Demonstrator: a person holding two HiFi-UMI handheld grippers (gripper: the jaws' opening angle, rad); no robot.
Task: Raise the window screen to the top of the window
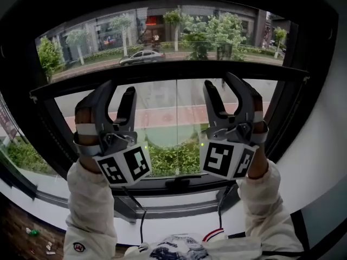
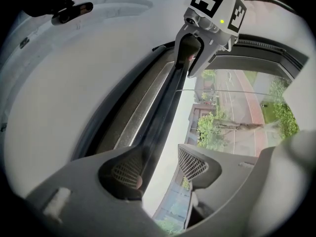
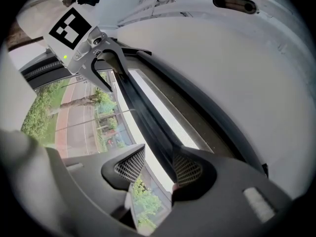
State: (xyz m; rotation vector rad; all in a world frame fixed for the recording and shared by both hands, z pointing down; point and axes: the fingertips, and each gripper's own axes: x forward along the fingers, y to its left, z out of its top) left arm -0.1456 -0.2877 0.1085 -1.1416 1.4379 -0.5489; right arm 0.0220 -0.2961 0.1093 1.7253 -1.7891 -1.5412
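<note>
Nearest you are your two white sleeves, and above them the marker cubes on the grippers, both raised to the window. In the head view the window screen's dark bottom rail crosses the upper part of the pane, below the top frame and not yet up against it. Your left gripper and right gripper reach up to it side by side, well above the sill. Street trees and a parked car show through the pane above the rail. In the left gripper view the claw stands apart with the rail running between the jaws. The rail lies along the left pad, with daylight before the other. In the right gripper view it is the same: jaws apart, the rail against the right pad, nothing clamped.
</note>
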